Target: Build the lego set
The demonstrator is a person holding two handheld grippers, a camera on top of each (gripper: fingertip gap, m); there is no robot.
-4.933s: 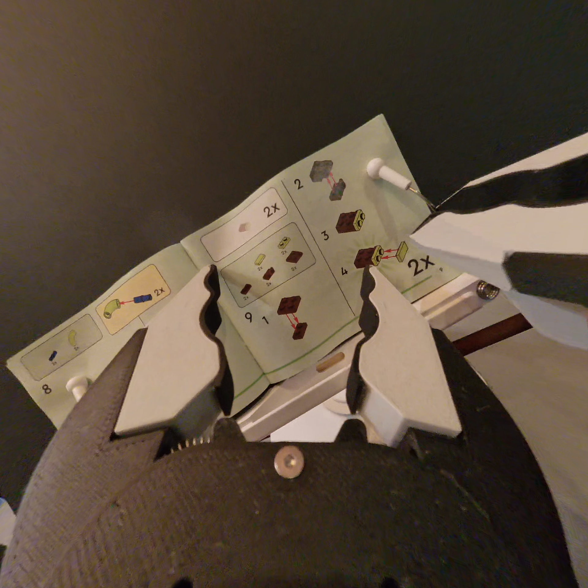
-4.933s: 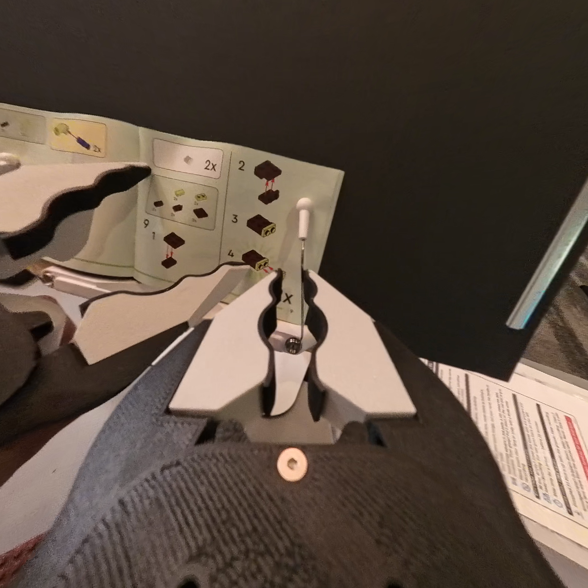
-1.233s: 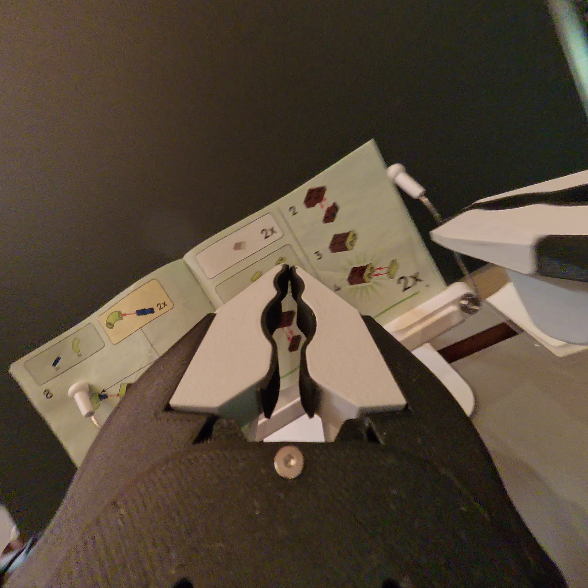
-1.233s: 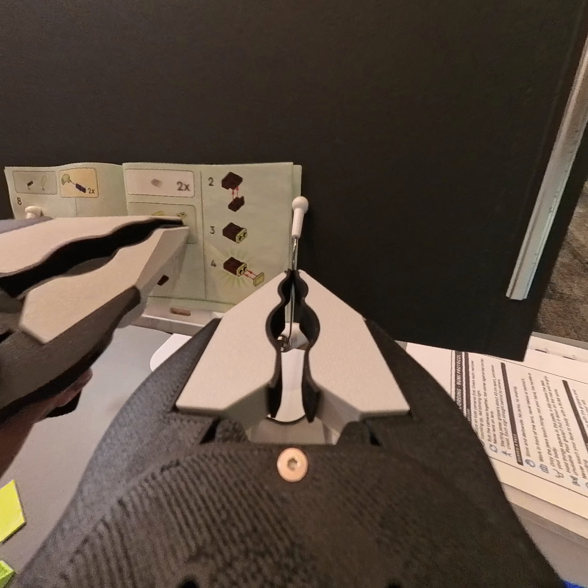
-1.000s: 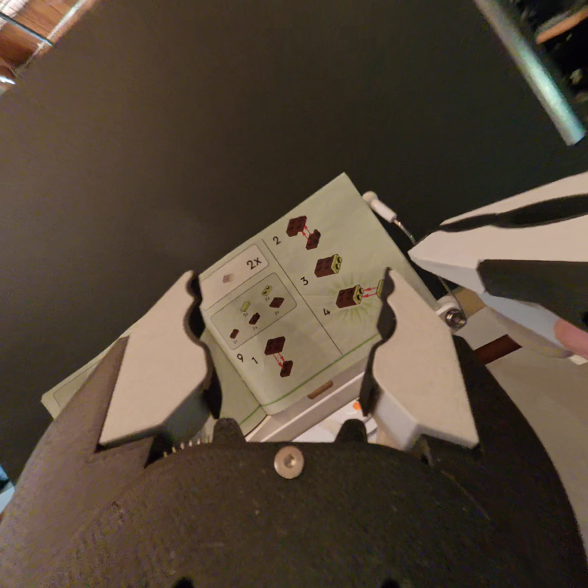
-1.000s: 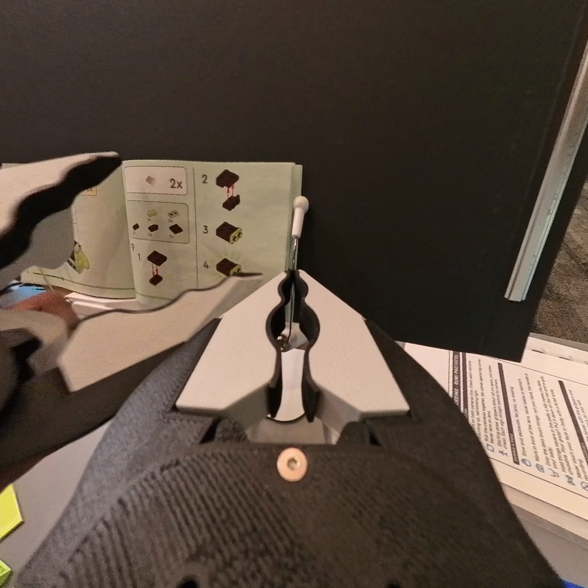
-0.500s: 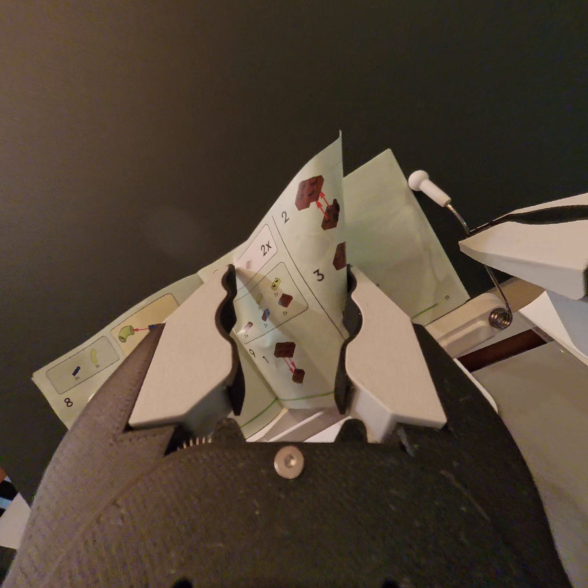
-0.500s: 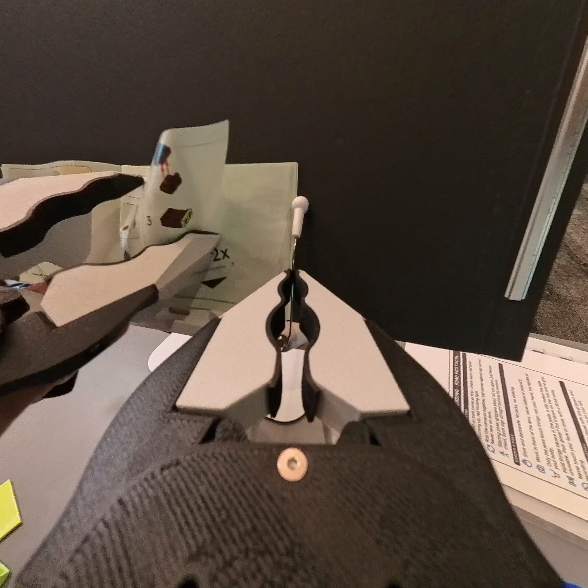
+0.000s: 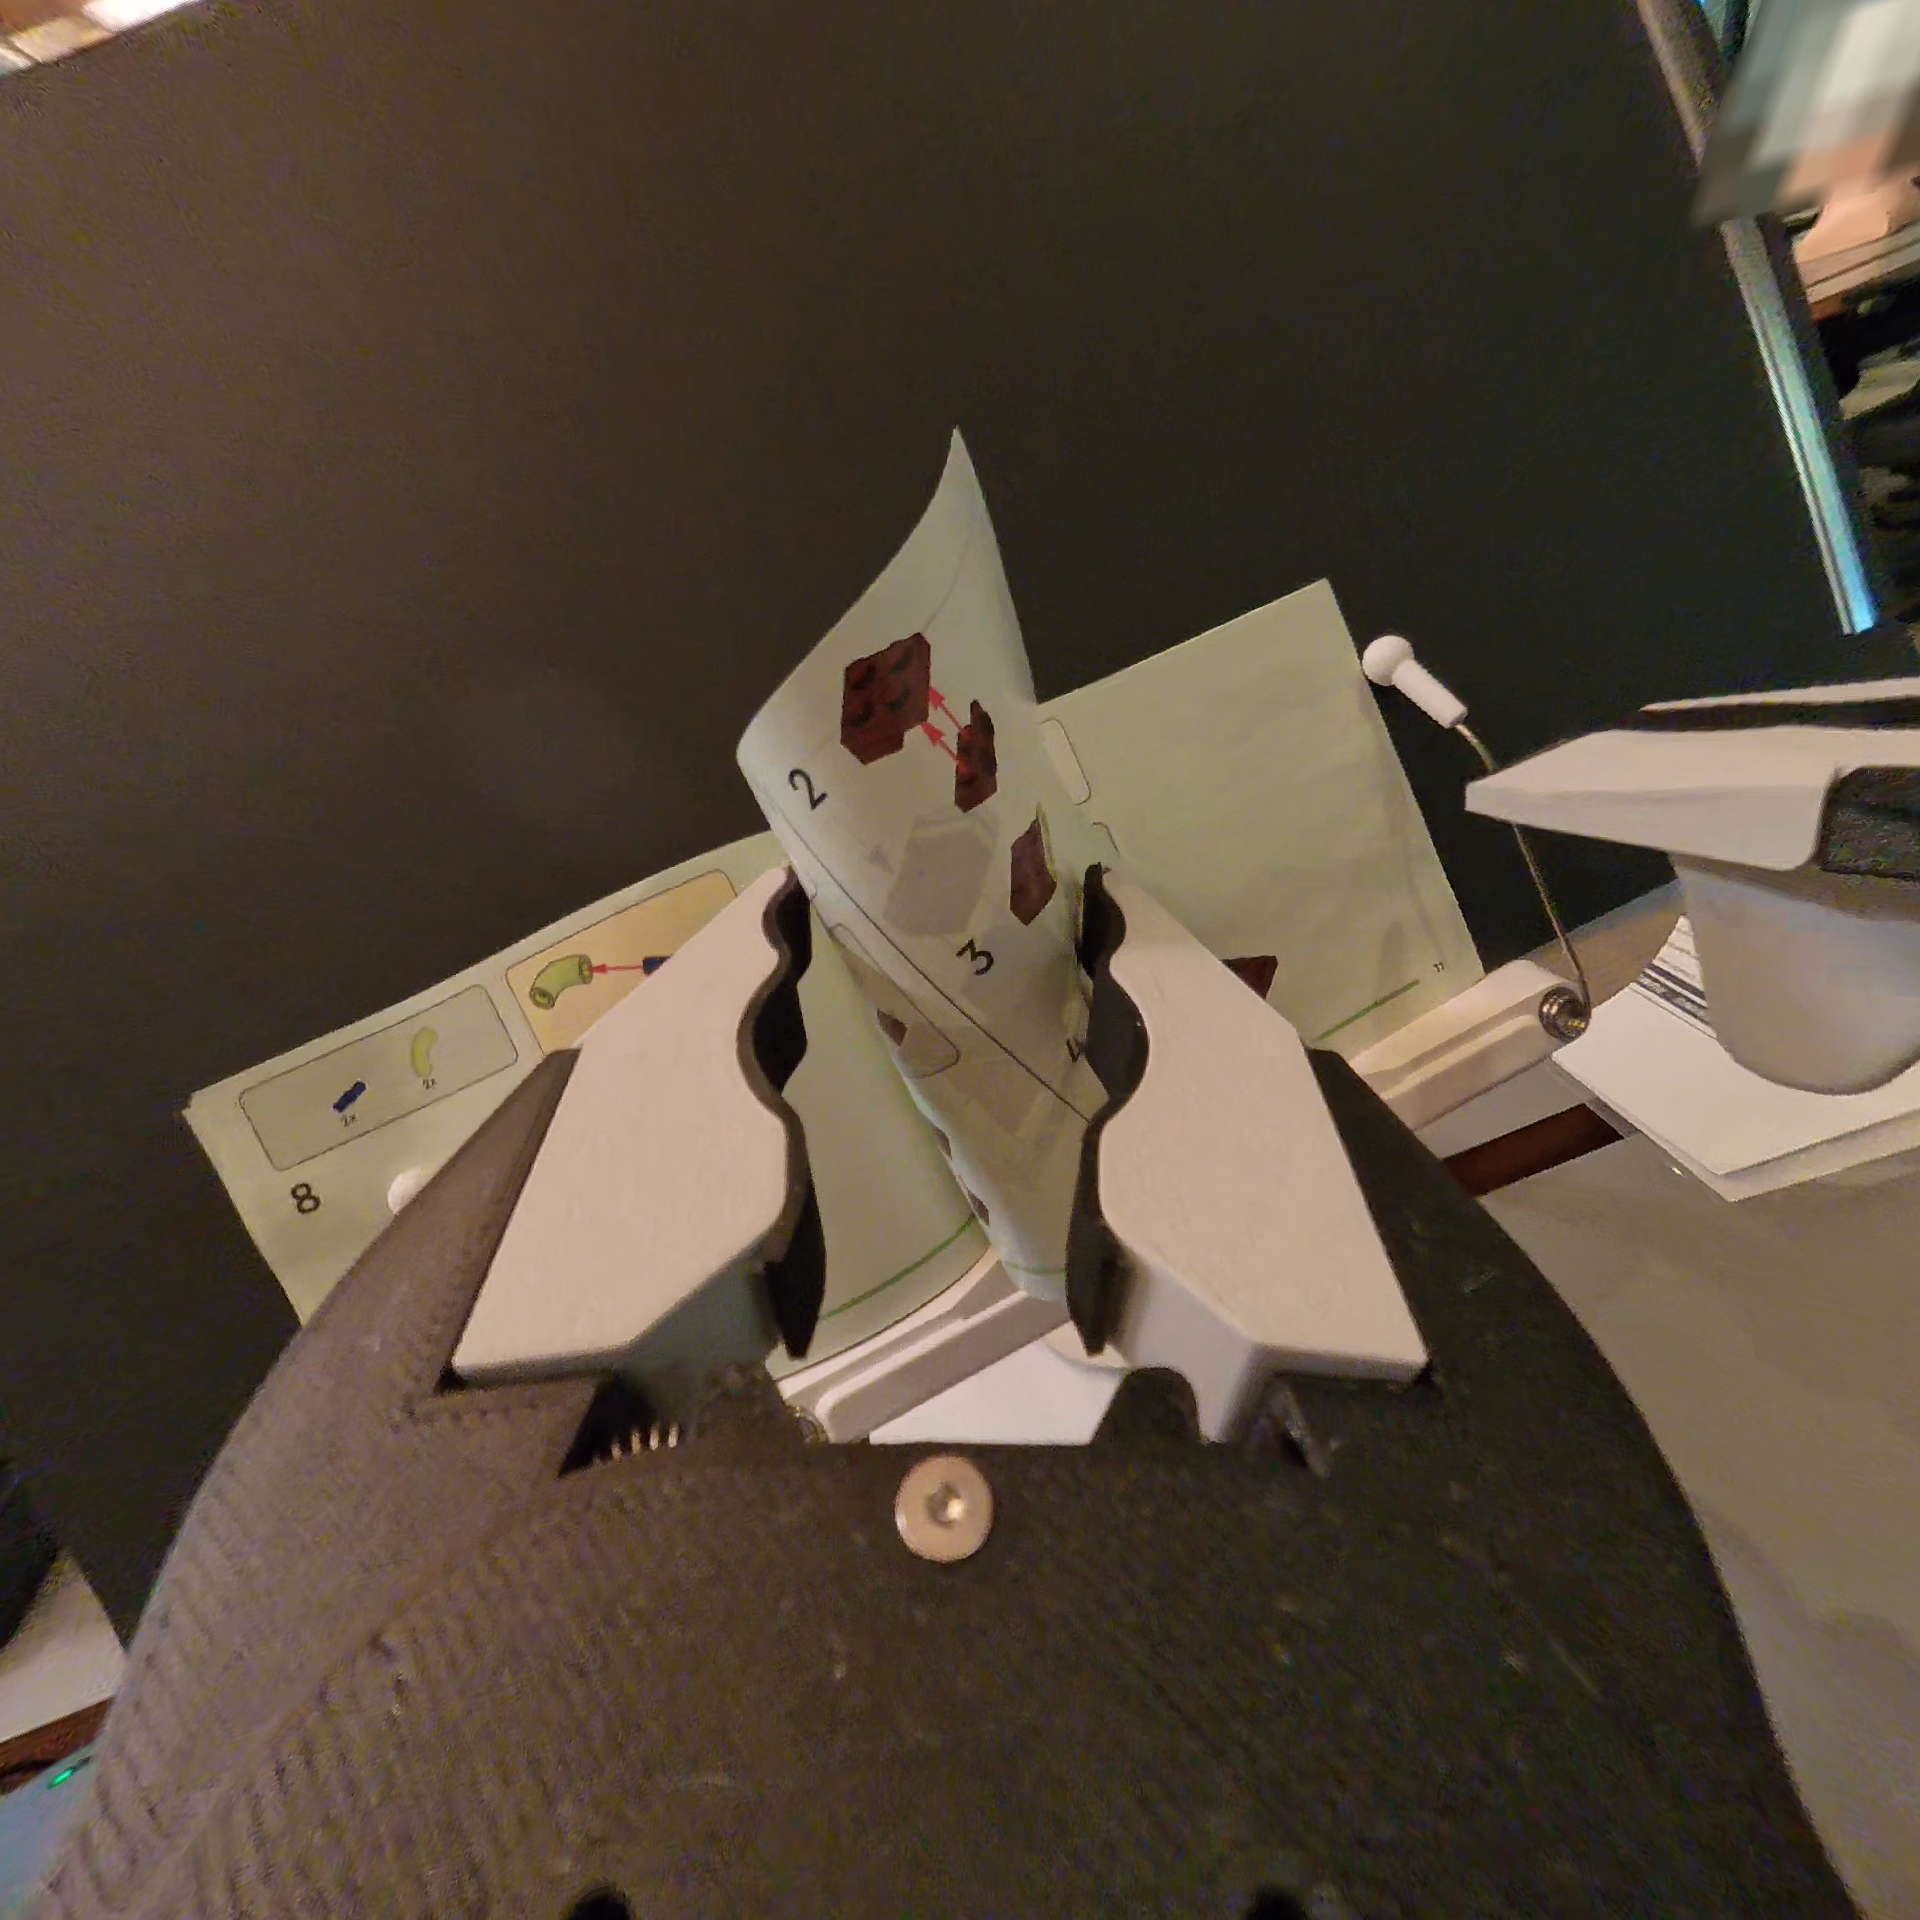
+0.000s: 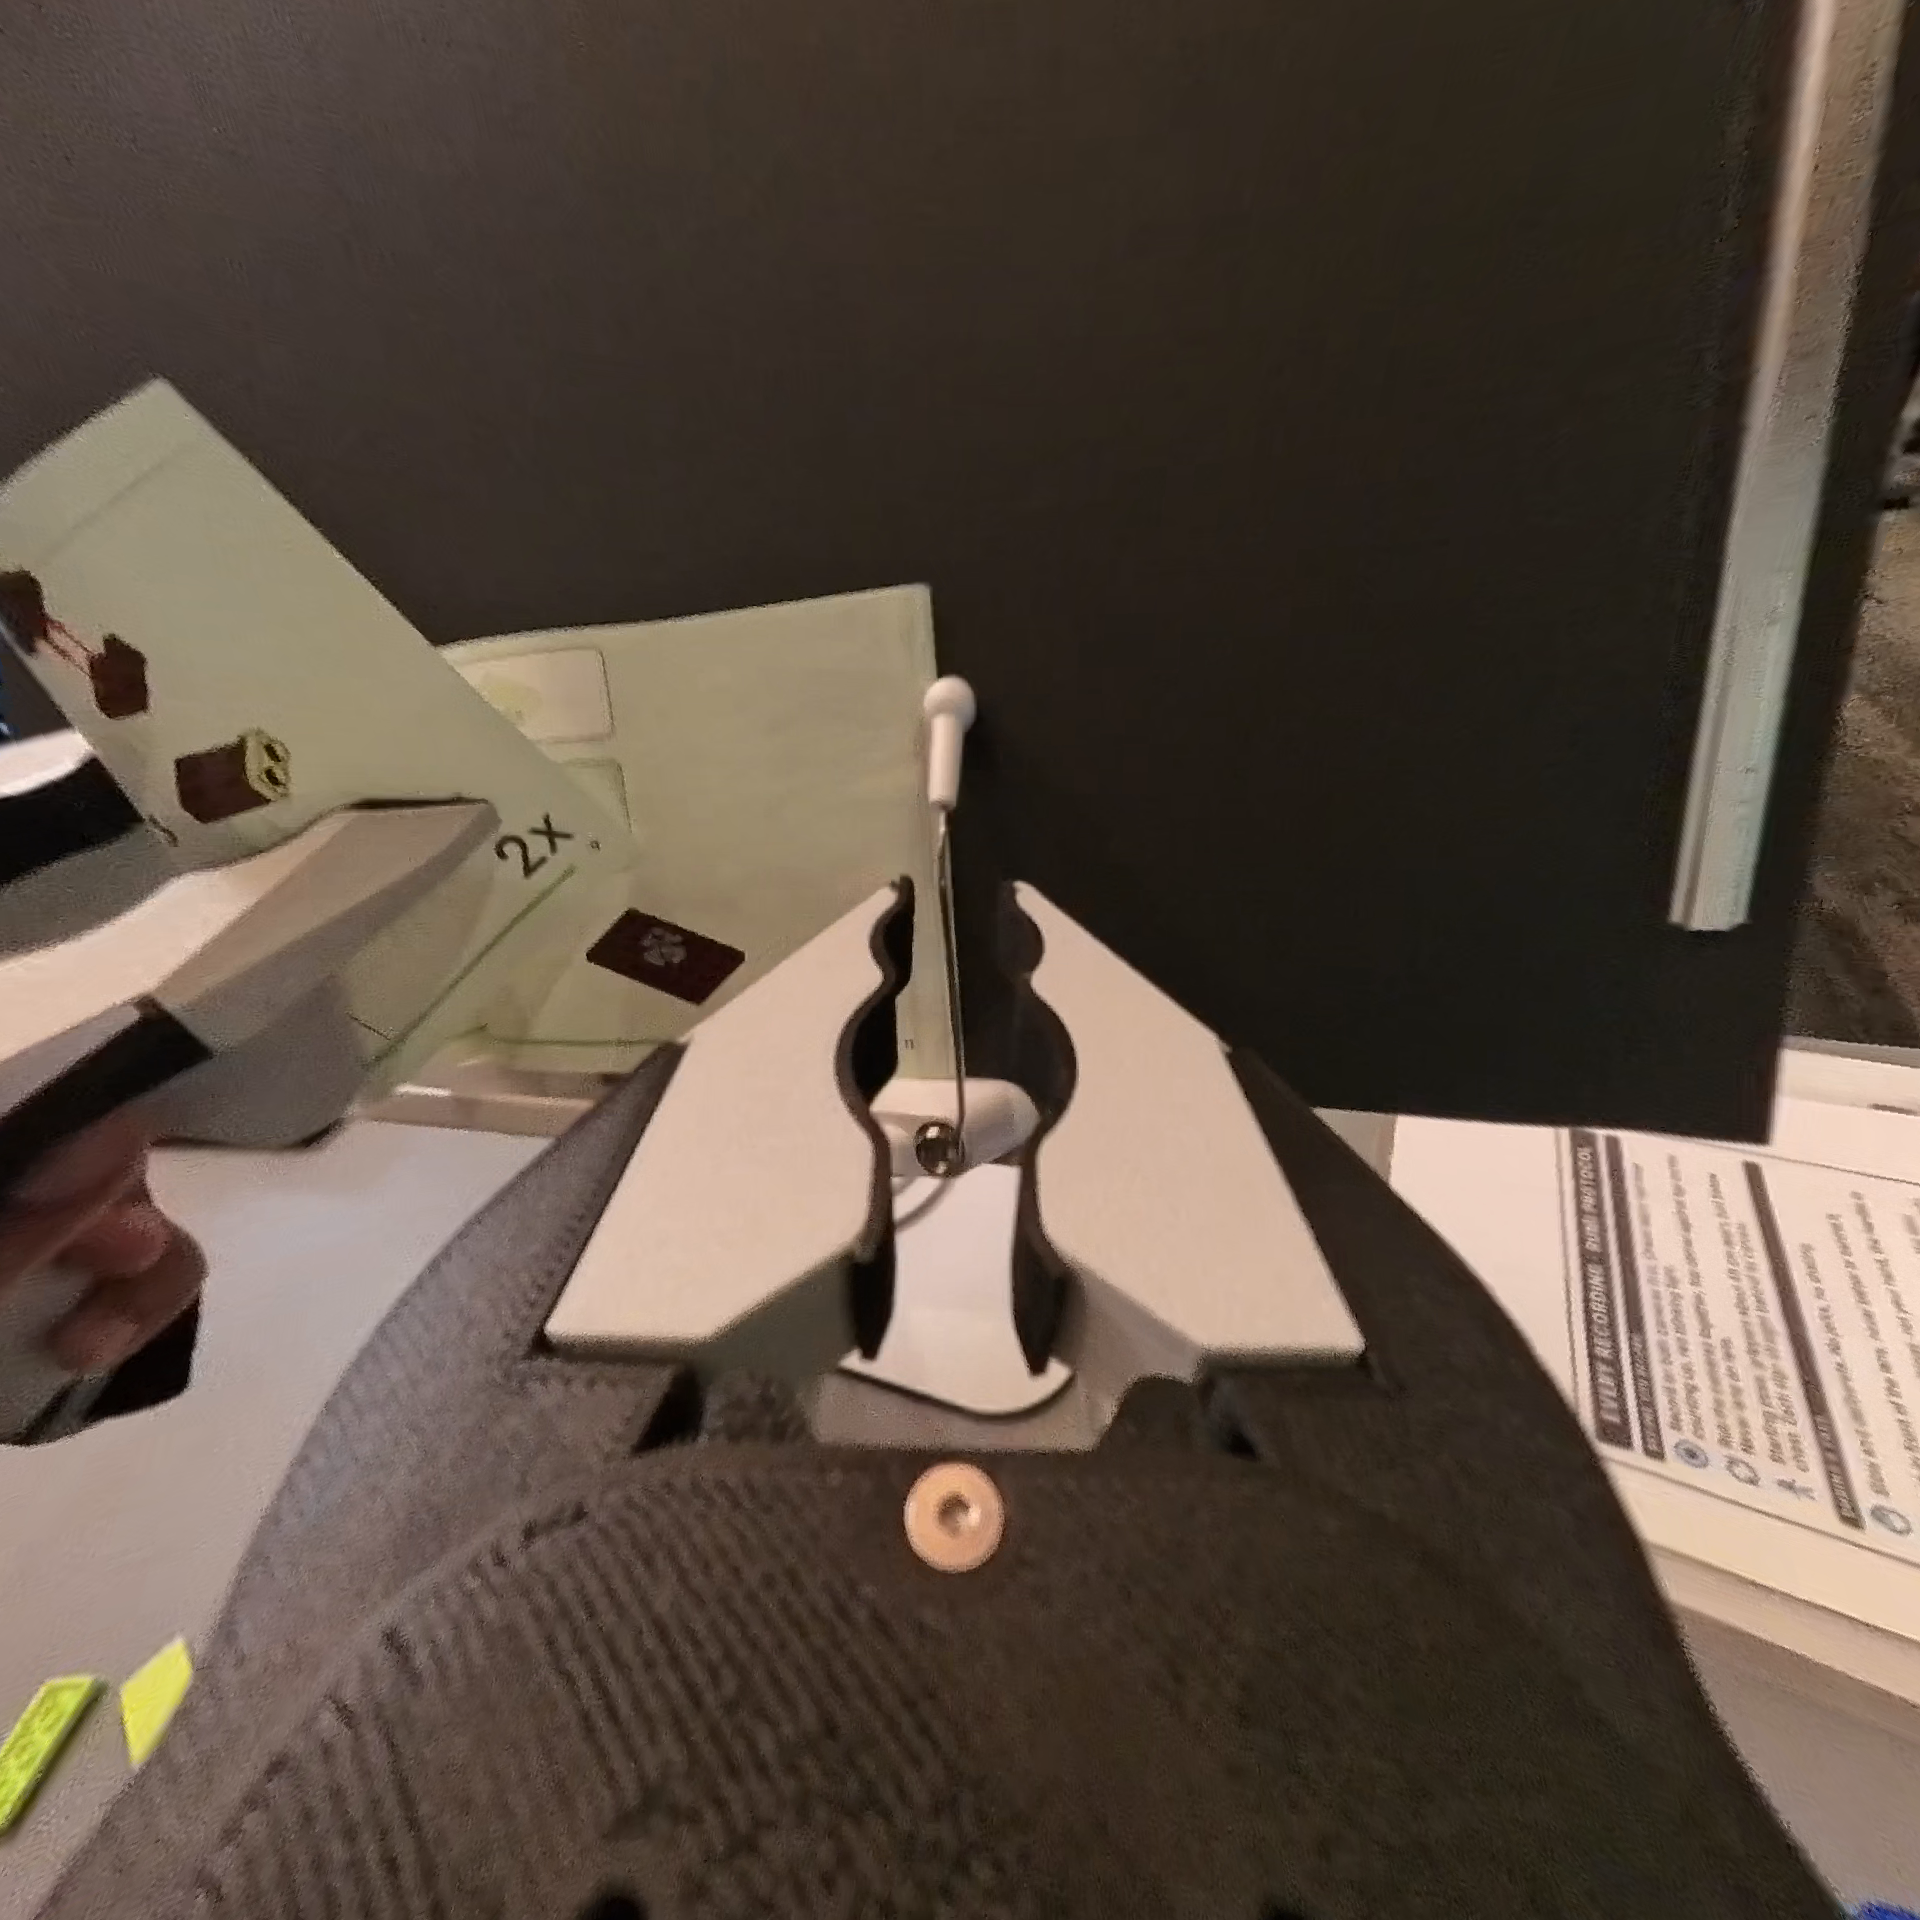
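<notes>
while the left gripper (image 9: 940,1091) stands part open, a curled instruction booklet page (image 9: 914,831) rises between its fingers. the right gripper (image 10: 956,997) is slightly open around the stand's wire page clip (image 10: 948,790), not pinching it.

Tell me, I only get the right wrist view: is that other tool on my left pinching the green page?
Observer: No. In the left wrist view the left tool is open; the page curls upright between its fingers.
Visitor: And the rest of the booklet?
Observer: Its left half lies flat, with a white clip tip showing at its lower edge.
</notes>
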